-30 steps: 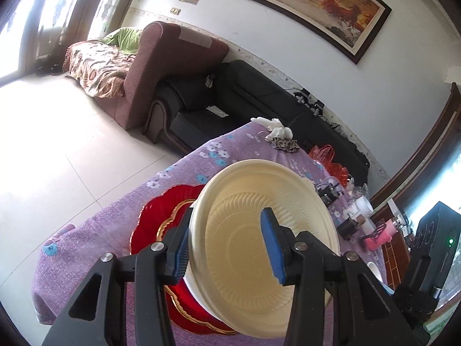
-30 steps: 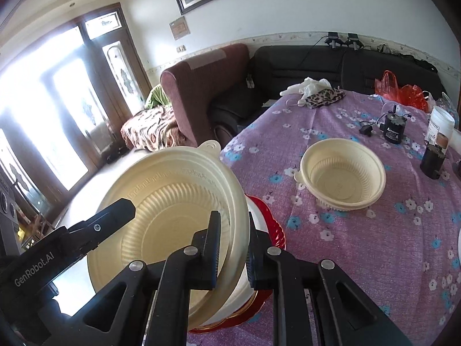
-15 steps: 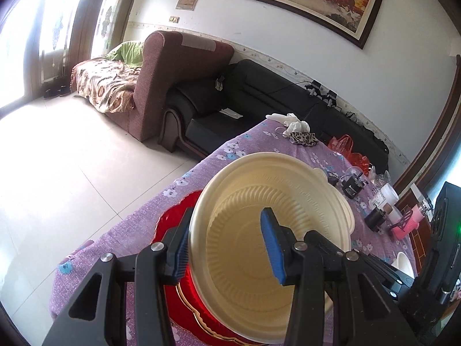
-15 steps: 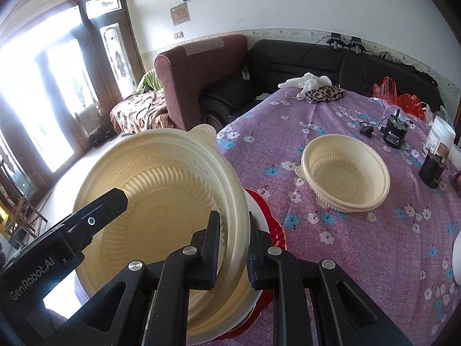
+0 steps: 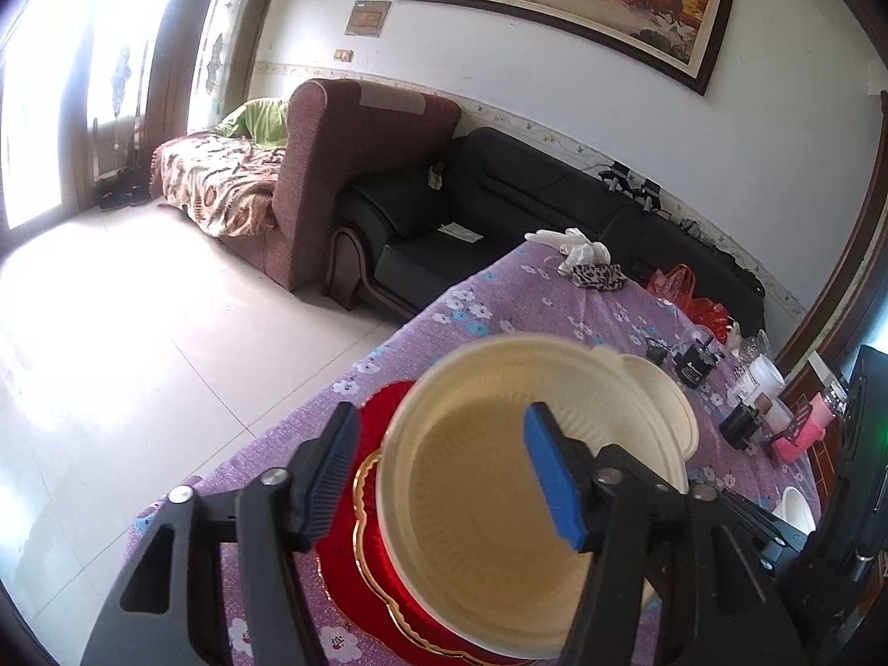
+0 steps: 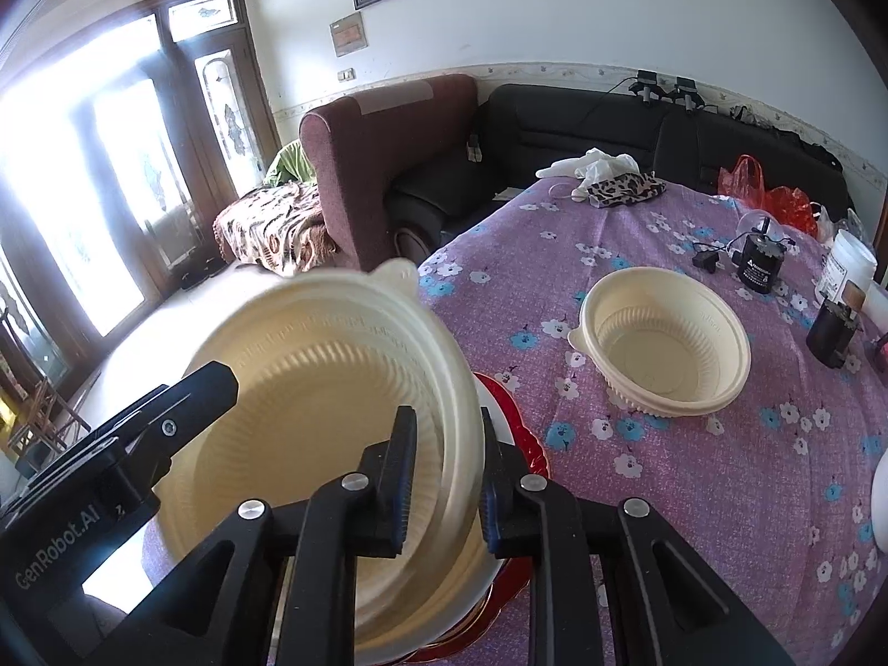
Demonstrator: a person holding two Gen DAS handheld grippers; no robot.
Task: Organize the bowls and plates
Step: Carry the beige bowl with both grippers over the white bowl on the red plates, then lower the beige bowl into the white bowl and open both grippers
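My right gripper (image 6: 444, 477) is shut on the rim of a cream plastic bowl (image 6: 322, 388) and holds it tilted above a red gold-rimmed plate (image 6: 519, 433). In the left wrist view the same cream bowl (image 5: 499, 499) sits between the fingers of my left gripper (image 5: 444, 472), which is open, the left pad off the bowl's rim. The red plate (image 5: 366, 549) lies under it on the purple flowered tablecloth (image 5: 527, 299). A second cream bowl (image 6: 666, 344) stands upright on the table further back, right of centre.
Small black devices (image 6: 757, 266), a white jar (image 6: 846, 266), a red plastic bag (image 6: 766, 188) and a leopard-print cloth (image 6: 621, 188) lie at the table's far side. A maroon armchair (image 5: 355, 166) and a black sofa (image 5: 499, 200) stand beyond the table edge.
The held bowl has tipped further and shifted, its opening now facing more toward the left gripper. The left gripper's fingers have spread wider around it. Both cameras have swung slightly.
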